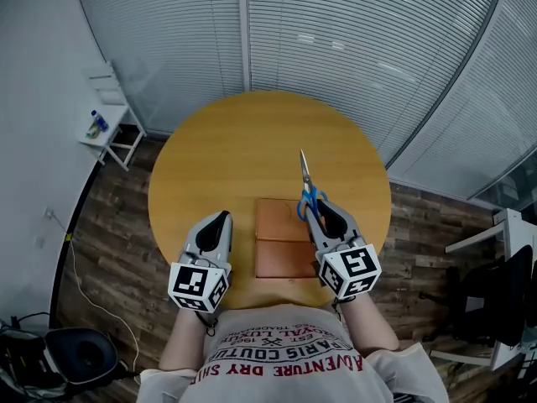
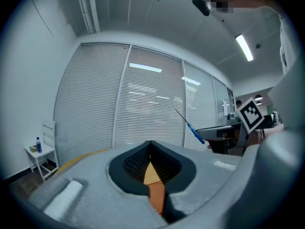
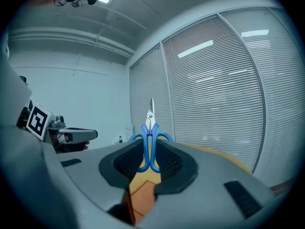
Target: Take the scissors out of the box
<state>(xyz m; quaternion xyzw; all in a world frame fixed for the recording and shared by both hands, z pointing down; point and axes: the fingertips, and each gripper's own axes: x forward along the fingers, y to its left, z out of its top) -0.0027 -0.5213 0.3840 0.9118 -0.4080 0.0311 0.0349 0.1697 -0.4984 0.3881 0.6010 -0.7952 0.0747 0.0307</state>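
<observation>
Scissors (image 1: 307, 188) pinched by the blue handles in right gripper (image 1: 325, 217), blades pointing away so the tips stay clear, lifted over the table (image 1: 210, 154) and out of the brown box (image 1: 281, 240). Left gripper (image 1: 216, 225) looks closed and empty beside the box, probably ready to steady it.
</observation>
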